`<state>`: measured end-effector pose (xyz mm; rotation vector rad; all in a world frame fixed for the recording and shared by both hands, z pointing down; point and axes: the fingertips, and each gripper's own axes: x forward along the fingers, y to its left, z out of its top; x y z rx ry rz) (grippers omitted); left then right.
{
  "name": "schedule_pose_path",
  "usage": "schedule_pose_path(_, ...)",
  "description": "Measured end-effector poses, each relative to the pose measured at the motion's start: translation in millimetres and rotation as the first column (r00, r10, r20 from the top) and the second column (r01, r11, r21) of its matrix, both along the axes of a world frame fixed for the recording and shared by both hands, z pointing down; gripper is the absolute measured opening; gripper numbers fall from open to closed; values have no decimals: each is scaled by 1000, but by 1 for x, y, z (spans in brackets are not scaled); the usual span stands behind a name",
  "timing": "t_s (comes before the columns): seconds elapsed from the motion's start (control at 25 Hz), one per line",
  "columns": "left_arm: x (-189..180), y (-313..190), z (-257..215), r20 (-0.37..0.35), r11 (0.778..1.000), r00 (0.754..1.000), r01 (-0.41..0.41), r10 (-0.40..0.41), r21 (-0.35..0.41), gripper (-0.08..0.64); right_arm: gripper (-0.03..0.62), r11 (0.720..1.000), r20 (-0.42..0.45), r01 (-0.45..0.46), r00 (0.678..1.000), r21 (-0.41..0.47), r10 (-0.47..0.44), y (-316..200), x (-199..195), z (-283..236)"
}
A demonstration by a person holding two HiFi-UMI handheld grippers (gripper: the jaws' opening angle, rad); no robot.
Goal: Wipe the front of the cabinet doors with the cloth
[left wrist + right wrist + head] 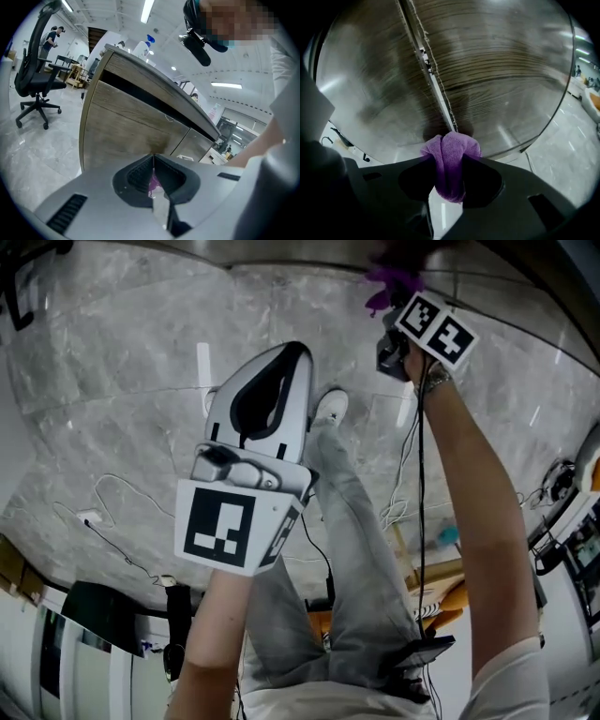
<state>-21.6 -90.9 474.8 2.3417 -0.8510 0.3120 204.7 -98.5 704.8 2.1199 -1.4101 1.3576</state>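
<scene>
A purple cloth is bunched between the jaws of my right gripper, which is shut on it. The cloth sits right at the wood-grain cabinet doors, at the lower end of the seam between two doors. In the head view the right gripper reaches far forward with the cloth at its tip. My left gripper is held back over the floor, jaws together. In the left gripper view its tips meet, and the cabinet stands some way ahead.
A black office chair stands left of the cabinet, with a spray bottle on the countertop. Cables trail over the marble floor. The person's leg and white shoe are below the grippers. People and desks show far off.
</scene>
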Motion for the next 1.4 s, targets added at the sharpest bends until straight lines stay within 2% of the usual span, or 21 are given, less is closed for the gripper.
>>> schedule_pose_path(0.32,-39,-28,5,5,999,999,-43,43,0,17,138,1000,-29,7,1000,30,-6,-28,-41,-10)
schedule_pose_path(0.48,-72,-43,6,10,998,998,-69,69,1,17,138,998,-43,36,998,49,-34,-49,-80,-18)
schedule_pose_path(0.68,-122,-63,8,24,998,997,-68,68,-2,17,138,998,-25,22,999,62,-21,-75,-132,-18)
schedule_pose_path(0.92,-198,-93,18,46,1000,999,10,-10,5,17,138,993,12,101,995,68,-102,-120,-225,-4)
schedule_pose_path(1.12,-239,-94,19,67,995,993,102,-102,4,17,138,981,56,176,982,86,-182,-148,-283,-2)
schedule_pose_path(1.28,-256,-86,25,84,987,984,160,-160,-3,17,138,948,67,289,952,132,-299,-163,-318,-5)
schedule_pose_path(1.4,-254,-76,28,83,982,978,191,-190,-5,17,138,914,58,368,922,169,-382,-164,-330,-11)
